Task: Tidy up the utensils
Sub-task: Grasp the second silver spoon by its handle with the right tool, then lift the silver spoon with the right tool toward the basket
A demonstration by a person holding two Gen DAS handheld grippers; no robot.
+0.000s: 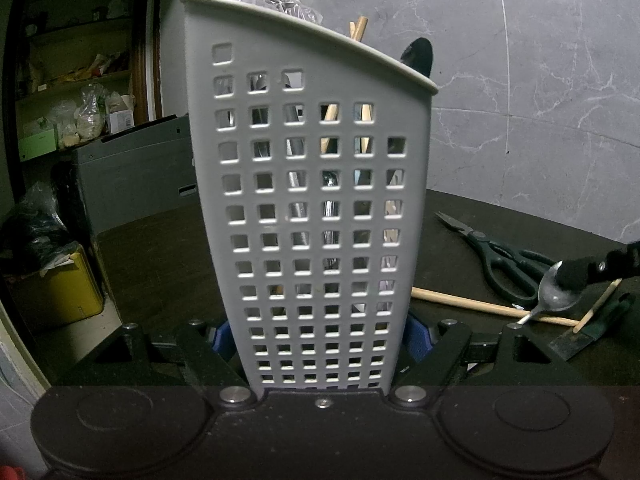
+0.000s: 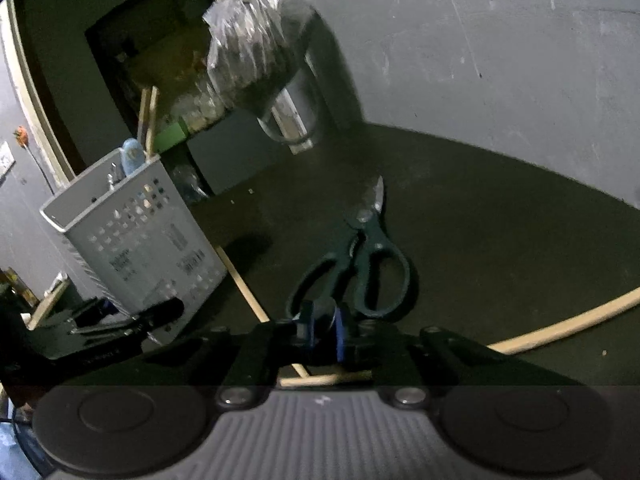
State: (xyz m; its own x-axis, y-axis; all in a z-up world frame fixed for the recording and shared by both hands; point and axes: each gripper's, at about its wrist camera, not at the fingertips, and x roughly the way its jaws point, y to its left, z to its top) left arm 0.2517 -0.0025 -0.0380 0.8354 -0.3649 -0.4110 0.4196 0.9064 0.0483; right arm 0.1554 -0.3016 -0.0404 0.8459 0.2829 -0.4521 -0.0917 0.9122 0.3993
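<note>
The white perforated utensil holder (image 1: 316,216) is standing upright on the dark desk (image 1: 160,264), and the left tongs (image 1: 320,338) are clamping it low down, a blue pad (image 1: 418,338) pressing against each side wall. Wooden chopsticks (image 1: 359,30) and a dark utensil tip (image 1: 419,58) are sticking up above its rim. To its right a metal spoon (image 1: 554,298) is lying on the desk, and the right tongs (image 2: 323,330) are squeezing it, nearly closed, with the bowl of the spoon caught between the blue pads. Just past the spoon, green-handled scissors (image 2: 360,268) are lying flat, blades pointing away toward the wall. A loose chopstick (image 1: 492,306) is lying on the desk between the holder and the spoon, and another (image 2: 568,326) is resting farther right near the desk edge. A grey marbled wall (image 1: 540,80) is rising behind the desk.
</note>
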